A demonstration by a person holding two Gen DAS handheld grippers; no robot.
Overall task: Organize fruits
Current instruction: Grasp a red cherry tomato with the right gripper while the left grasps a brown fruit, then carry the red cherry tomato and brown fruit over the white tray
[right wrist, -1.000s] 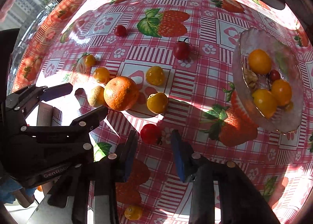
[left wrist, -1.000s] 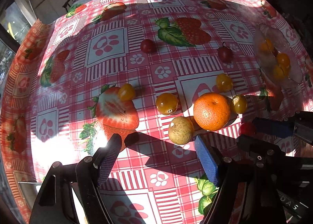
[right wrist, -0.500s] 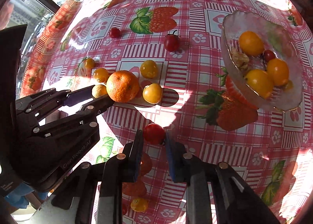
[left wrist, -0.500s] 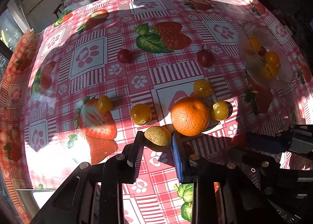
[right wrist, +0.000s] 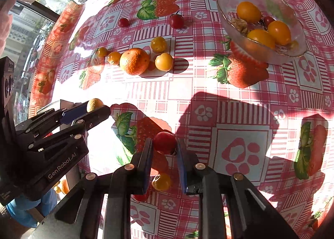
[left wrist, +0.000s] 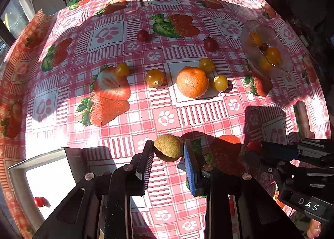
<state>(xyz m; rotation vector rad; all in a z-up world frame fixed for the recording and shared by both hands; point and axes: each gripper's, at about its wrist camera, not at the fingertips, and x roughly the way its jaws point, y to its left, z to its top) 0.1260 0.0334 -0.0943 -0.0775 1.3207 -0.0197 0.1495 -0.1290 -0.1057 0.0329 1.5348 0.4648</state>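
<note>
Checked tablecloth (left wrist: 146,113); L gripper (left wrist: 168,151) lifted brown fruit (left wrist: 168,148), R gripper (right wrist: 163,145) lifted tomato (right wrist: 165,142)

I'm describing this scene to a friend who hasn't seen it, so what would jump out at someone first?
Probably the two grippers, each clamped on a small fruit above the strawberry-print tablecloth: the left gripper holds a brownish-green round fruit, the right gripper a red cherry tomato. Next comes the big orange mid-table among yellow tomatoes, and the glass bowl of yellow fruit at the far right.

Bare tablecloth (right wrist: 240,97) before the bowl (right wrist: 296,51); orange (right wrist: 134,61) and small tomatoes (right wrist: 163,62) clustered left.
</note>
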